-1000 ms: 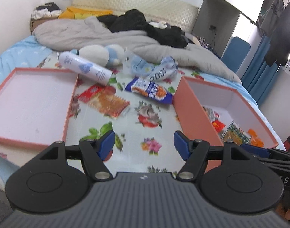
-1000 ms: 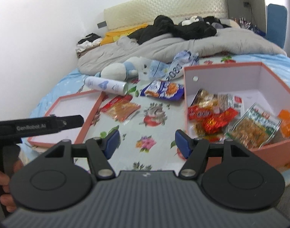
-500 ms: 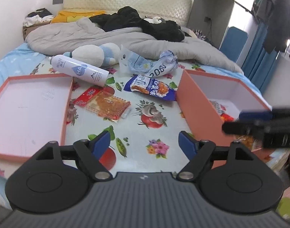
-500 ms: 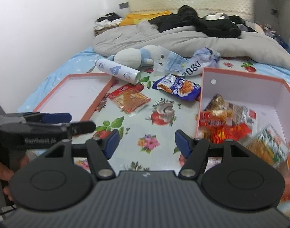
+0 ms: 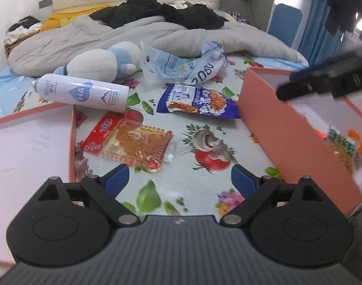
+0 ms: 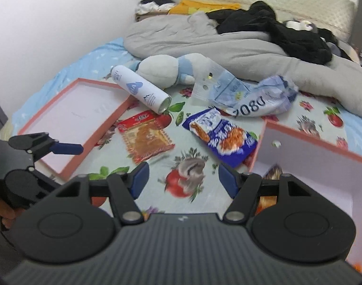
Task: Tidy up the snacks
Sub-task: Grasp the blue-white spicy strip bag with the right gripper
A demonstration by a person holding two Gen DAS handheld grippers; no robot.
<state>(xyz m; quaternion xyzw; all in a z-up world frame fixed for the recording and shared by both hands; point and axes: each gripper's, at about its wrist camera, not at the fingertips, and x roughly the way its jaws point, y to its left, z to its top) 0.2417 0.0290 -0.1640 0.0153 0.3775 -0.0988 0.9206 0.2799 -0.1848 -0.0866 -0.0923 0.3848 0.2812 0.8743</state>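
Note:
A red-and-orange snack packet (image 5: pixel 133 142) (image 6: pixel 147 137) lies flat on the flowered sheet. A blue snack bag (image 5: pixel 197 102) (image 6: pixel 221 137) lies further back, against the pink box (image 5: pixel 287 128) (image 6: pixel 311 152), which holds several snacks (image 5: pixel 342 144). My left gripper (image 5: pixel 179 179) hovers just short of the red packet; its jaws are opening with nothing between them. My right gripper (image 6: pixel 183 178) is open and empty over the sheet, in front of the blue bag and beside the box's near corner.
The pink box lid (image 5: pixel 26 147) (image 6: pixel 74 114) lies open-side up at the left. A white bottle (image 5: pixel 83 92), a plush toy (image 5: pixel 102 64) and a crumpled plastic bag (image 5: pixel 192 68) lie behind the snacks. A grey duvet (image 6: pixel 204 38) covers the far bed.
Both grippers have come forward and lower toward the loose snacks. The left jaws stand wider. The right gripper has swung left, off the box's contents and toward the blue bag.

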